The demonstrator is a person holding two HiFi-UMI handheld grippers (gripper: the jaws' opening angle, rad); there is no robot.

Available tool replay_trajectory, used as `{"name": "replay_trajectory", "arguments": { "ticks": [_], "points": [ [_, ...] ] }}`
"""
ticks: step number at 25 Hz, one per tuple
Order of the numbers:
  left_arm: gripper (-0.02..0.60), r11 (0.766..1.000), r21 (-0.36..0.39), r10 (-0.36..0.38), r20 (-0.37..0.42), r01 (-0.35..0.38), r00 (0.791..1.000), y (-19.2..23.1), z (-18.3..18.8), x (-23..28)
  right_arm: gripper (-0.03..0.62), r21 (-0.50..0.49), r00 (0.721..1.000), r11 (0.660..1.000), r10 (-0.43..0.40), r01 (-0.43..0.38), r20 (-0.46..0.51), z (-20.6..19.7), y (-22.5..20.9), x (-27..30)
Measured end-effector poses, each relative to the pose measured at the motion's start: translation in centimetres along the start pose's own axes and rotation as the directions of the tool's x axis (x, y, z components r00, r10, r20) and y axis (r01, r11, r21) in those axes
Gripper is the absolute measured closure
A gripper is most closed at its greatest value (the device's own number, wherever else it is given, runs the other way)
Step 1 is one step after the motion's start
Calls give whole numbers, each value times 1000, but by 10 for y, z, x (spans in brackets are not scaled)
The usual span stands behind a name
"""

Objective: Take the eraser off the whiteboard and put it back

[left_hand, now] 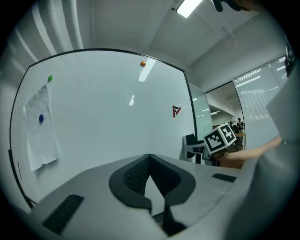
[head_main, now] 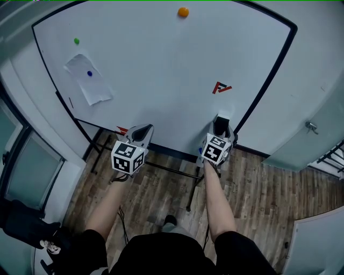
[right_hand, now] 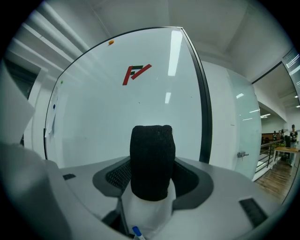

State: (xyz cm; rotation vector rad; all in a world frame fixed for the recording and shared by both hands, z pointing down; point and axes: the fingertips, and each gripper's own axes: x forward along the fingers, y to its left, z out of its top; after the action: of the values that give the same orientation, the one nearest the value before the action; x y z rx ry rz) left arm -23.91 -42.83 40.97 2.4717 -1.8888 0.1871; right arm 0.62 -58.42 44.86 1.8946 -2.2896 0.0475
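Whiteboard (head_main: 161,80) fills the upper frame in the head view, with a paper sheet (head_main: 88,80) at its upper left. Left gripper (head_main: 141,131) at lower centre-left, jaws together, nothing in them. Right gripper (head_main: 222,124) at lower centre-right by the board's bottom edge, clamped on the eraser (right_hand: 152,161), black felt up. Red logo (head_main: 221,87) right of centre, orange magnet (head_main: 183,12) top centre.

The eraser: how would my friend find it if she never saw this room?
Start at the big whiteboard and go down to its lower right corner, where the right gripper points at it. The eraser is clamped between that gripper's jaws. It is a white block with a black fuzzy pad, unlike the orange magnet, the red logo or the paper sheet.
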Motion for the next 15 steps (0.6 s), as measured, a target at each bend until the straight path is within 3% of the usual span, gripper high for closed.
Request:
{"name": "replay_trajectory", "arguments": {
  "ticks": [15],
  "points": [
    [564,1000,0,8,1,-8,1000,-4,-4,-11,353,35,999,998,49,-48,-7,-2,-3,-13]
  ]
}}
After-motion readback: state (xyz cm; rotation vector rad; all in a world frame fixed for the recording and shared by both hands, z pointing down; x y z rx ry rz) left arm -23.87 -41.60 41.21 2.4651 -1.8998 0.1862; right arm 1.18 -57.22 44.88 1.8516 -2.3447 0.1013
